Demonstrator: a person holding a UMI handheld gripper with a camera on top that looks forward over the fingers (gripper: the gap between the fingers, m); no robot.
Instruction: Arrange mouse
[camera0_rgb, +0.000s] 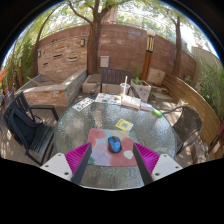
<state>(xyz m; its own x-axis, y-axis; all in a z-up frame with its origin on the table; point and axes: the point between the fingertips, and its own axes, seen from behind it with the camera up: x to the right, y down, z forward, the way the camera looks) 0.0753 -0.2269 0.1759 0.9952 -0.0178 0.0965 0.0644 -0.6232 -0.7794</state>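
Note:
A blue computer mouse (114, 144) lies on a red-and-pale patterned mouse mat (108, 152) on a round glass table (80, 125). My gripper (112, 160) hovers over the near part of the table, its two fingers spread wide, one pink pad (79, 157) to the left and the other to the right. The mouse rests on the mat between and just ahead of the fingertips, with a clear gap at each side. Nothing is held.
Papers and cards (103, 100), a yellow card (123, 124) and a green thing (156, 112) lie on the far part of the table. Dark metal chairs (30, 125) stand left and right. A stone bench, brick wall and trees lie beyond.

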